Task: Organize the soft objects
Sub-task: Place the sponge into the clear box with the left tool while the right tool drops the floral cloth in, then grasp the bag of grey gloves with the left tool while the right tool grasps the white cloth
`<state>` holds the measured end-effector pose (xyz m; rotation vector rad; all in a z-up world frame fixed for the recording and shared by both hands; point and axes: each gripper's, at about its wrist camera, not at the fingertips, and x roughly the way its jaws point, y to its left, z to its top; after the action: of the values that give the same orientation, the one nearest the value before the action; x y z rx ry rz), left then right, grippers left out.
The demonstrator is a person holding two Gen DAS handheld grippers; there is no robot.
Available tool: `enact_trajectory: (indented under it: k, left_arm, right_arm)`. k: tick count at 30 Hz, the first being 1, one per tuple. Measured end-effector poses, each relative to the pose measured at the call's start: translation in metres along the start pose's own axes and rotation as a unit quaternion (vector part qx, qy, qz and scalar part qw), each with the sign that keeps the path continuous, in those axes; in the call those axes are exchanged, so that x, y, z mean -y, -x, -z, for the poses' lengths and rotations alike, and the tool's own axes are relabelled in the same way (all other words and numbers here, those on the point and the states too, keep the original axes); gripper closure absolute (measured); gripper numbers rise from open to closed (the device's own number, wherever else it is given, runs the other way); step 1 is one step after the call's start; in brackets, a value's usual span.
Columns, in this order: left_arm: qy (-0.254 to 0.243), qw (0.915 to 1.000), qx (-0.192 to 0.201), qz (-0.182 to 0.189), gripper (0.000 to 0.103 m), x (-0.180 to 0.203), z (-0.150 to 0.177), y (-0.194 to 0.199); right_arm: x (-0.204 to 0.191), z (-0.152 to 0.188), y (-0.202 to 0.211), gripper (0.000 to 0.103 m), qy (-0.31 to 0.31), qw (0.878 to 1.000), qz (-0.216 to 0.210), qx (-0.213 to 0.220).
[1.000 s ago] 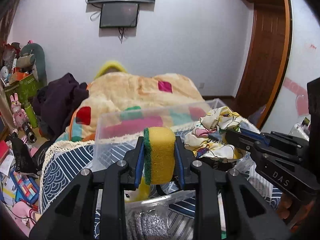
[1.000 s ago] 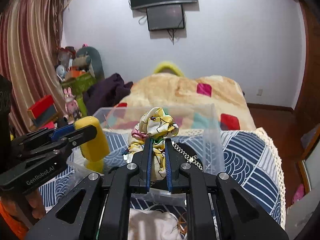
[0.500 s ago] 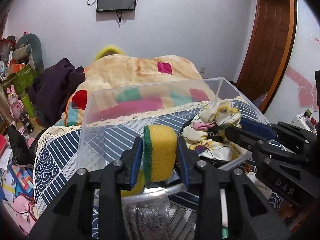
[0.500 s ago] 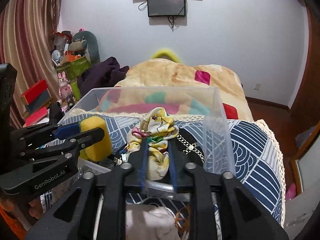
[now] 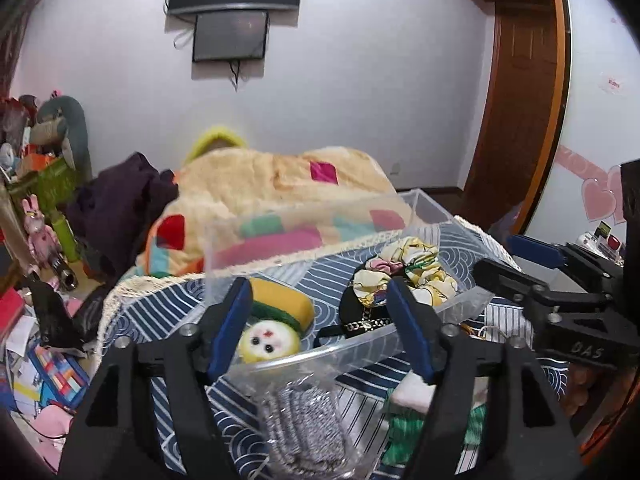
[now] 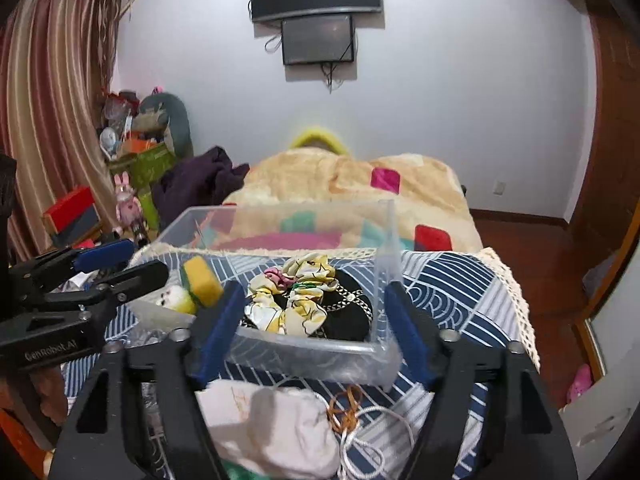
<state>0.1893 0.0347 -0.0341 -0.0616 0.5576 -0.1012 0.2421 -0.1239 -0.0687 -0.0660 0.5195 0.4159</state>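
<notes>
A clear plastic bin (image 5: 360, 346) (image 6: 390, 240) sits on the blue patterned bedspread. Inside lie a yellow-green sponge (image 5: 280, 306) (image 6: 202, 280), a yellow plush toy with a white face (image 5: 266, 342) (image 6: 174, 298), a floral yellow scrunchie (image 5: 408, 272) (image 6: 296, 292) and a black item with a gold chain (image 5: 362, 320) (image 6: 348, 312). My left gripper (image 5: 320, 324) is open and empty at the bin's near rim. My right gripper (image 6: 312, 328) is open and empty, just in front of the bin.
In front of the bin lie a grey knitted item in a clear bag (image 5: 300, 424), a white cloth (image 6: 272, 424), green fabric (image 5: 404, 428), rubber bands and white cord (image 6: 360, 412). A beige patchwork blanket (image 6: 360, 184) and dark clothes (image 5: 120, 200) lie behind. Clutter is on the left.
Both grippers opened. The sponge dropped from my left gripper into the bin, and the scrunchie dropped from my right gripper into the bin. Both grippers drew back toward the near rim.
</notes>
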Motion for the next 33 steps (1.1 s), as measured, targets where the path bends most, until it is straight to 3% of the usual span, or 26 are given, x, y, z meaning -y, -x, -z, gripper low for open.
enact_trajectory:
  k: [4,8,20,25,27,29,33]
  left_arm:
    - [-0.006,0.9999,0.006,-0.009,0.025,-0.004,0.008,0.015]
    - [0.002,0.9999,0.003,-0.016,0.010,-0.009,0.022,0.022]
    - [0.056,0.9959,-0.071,-0.005,0.009,-0.021,0.078,-0.004]
    - [0.051,0.9952,-0.084,-0.004,0.009,-0.018,0.089,-0.013]
    - [0.051,0.9950,-0.087,-0.001,0.011,-0.015,0.092,-0.015]
    - [0.048,0.9943,-0.095,0.004,0.021,-0.012,0.096,-0.018]
    - [0.046,0.9927,-0.110,0.018,0.037,-0.009,0.099,-0.024]
  right_arm:
    - [0.002,0.005,0.013,0.027,-0.001,1.000,0.003,0.008]
    - [0.003,0.011,0.020,0.022,-0.001,1.000,-0.002,0.010]
    - [-0.011,0.045,-0.007,0.022,0.011,0.997,-0.038,-0.063]
    - [-0.012,0.058,-0.025,0.022,0.002,0.993,-0.062,-0.101]
    - [-0.010,0.060,-0.027,0.022,-0.001,0.992,-0.061,-0.106]
    - [-0.009,0.061,-0.027,0.022,-0.005,0.992,-0.067,-0.110]
    - [-0.007,0.064,-0.025,0.040,-0.004,0.992,-0.068,-0.109]
